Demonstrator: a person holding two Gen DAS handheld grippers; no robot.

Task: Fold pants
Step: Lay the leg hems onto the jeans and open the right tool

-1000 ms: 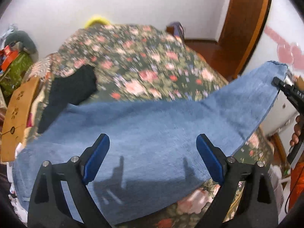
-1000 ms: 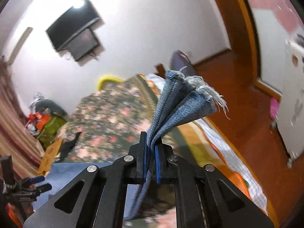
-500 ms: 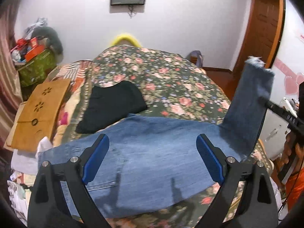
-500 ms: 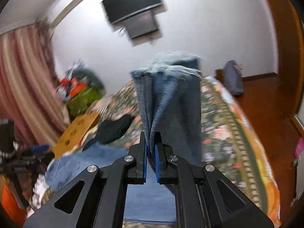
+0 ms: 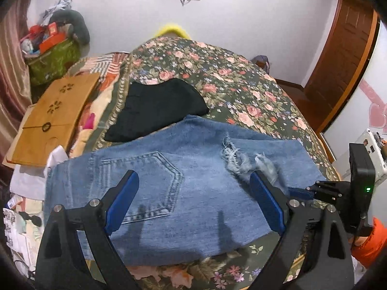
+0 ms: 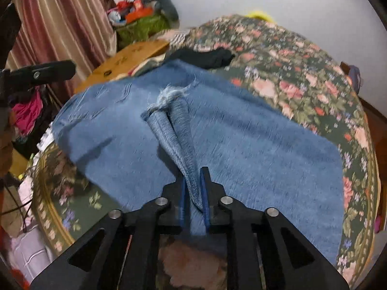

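Observation:
Blue denim pants point(image 5: 183, 188) lie across the near end of the floral bed, folded over, back pocket up at the left and frayed leg hems point(image 5: 239, 159) on top. My left gripper point(image 5: 193, 198) is open and empty just above the pants. My right gripper point(image 6: 193, 188) is shut on the frayed leg ends point(image 6: 179, 125), held low over the pants point(image 6: 254, 149). It also shows in the left wrist view point(image 5: 300, 191), at the right edge of the pants.
A black garment point(image 5: 157, 108) lies on the floral bedspread point(image 5: 241, 84) behind the pants. A wooden board point(image 5: 55, 116) and a cluttered green bag point(image 5: 53, 58) sit at the left. A door point(image 5: 343, 55) stands at the right.
My right gripper has swung the leg ends from high at the right down and over onto the rest of the pants. The left gripper has stayed open above the pants.

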